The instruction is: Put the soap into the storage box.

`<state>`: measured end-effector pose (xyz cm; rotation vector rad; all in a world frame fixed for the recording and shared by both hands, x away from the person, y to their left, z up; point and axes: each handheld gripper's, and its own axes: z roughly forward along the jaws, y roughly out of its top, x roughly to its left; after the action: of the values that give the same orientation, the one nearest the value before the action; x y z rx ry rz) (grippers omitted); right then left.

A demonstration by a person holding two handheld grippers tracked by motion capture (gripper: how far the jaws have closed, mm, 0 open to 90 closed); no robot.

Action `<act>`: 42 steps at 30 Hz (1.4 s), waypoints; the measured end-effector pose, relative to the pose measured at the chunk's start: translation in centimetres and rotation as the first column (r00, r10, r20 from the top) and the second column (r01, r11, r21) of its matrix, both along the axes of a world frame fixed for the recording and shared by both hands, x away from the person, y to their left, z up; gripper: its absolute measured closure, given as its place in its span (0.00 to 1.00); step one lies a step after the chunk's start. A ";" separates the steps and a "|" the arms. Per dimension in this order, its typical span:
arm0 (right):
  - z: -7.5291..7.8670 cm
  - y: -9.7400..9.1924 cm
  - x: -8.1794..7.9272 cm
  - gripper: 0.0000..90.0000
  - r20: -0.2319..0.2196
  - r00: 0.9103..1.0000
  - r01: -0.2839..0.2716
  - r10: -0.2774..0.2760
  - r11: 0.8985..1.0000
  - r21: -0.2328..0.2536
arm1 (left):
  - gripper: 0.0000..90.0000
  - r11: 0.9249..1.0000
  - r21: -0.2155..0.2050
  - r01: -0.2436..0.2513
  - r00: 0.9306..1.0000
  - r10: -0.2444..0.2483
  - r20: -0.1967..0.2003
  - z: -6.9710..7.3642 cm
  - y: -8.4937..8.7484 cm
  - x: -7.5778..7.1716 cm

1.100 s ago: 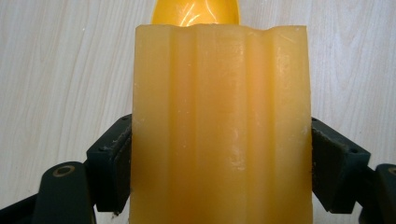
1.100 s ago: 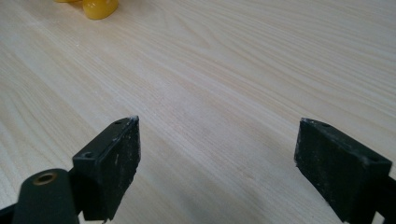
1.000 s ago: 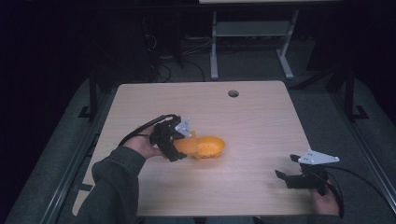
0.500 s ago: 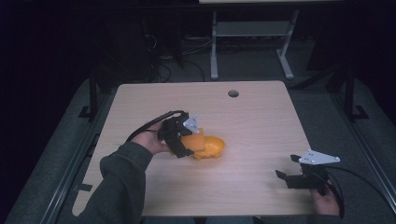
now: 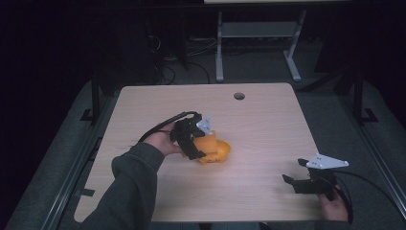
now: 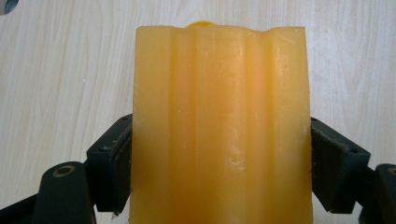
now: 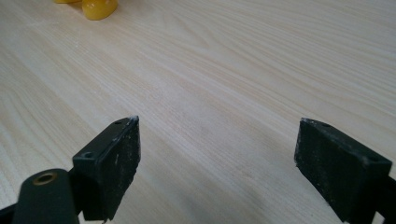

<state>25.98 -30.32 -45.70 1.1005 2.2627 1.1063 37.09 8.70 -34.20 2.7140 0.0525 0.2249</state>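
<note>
Evidently the left gripper (image 5: pixel 197 143) clamps the orange ribbed object (image 6: pixel 219 126) by its smooth sides near mid-table (right gripper (image 5: pixel 306 179) gaping, idle), so it could plausibly slip or twist free.

The right gripper (image 7: pixel 217 154) looks along its two black, blocky jaws, which stand wide apart with nothing between them, above the pale wood-grain table top (image 7: pixel 243 74). The jaw faces are scuffed with light specks. At the top left edge of the view, well away from the jaws, a rounded glossy yellow-orange plastic object (image 7: pixel 95 8) rests on the table, cut off by the frame.
</note>
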 end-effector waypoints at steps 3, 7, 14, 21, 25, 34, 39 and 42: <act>0.0 0.0 0.0 0.15 -0.001 1.000 -0.005 0.005 1.000 -0.005 | 0.23 1.000 0.003 0.007 1.000 -0.007 -0.011 -0.1 -0.5 0.2; 0.0 0.0 0.0 0.15 -0.001 1.000 -0.003 0.003 1.000 0.000 | 0.23 1.000 0.003 0.016 1.000 -0.016 -0.010 -0.2 -1.2 0.5; 0.0 -0.2 0.0 0.15 0.001 1.000 0.000 0.000 1.000 0.001 | 0.23 1.000 0.005 0.021 1.000 -0.021 -0.021 -0.8 -1.8 1.0; 0.0 -0.2 0.0 0.15 0.001 1.000 0.001 -0.001 1.000 0.004 | 0.23 1.000 0.001 0.022 0.999 -0.022 -0.028 -1.1 -2.2 1.5; 0.0 -0.2 0.0 0.15 0.002 1.000 0.000 0.000 1.000 0.003 | 0.23 1.000 0.002 0.023 0.999 -0.023 -0.033 -1.4 -2.5 1.7; 0.0 -0.2 0.0 0.15 0.004 1.000 -0.004 0.004 1.000 0.001 | 0.23 1.000 0.008 0.028 0.999 -0.028 -0.037 -1.9 -2.9 2.1; 0.1 -0.1 0.0 0.15 0.009 1.000 -0.008 0.008 1.000 0.001 | 0.23 0.999 0.016 0.039 0.998 -0.039 -0.040 -2.4 -3.4 2.2; 0.1 0.0 0.0 0.15 0.001 1.000 -0.008 0.008 1.000 -0.001 | 0.23 0.999 0.020 0.043 0.998 -0.042 -0.042 -2.7 -3.6 2.3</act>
<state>25.95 -30.35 -45.64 1.0907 2.2687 1.1082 39.37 5.09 -36.92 2.7376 0.0045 0.1580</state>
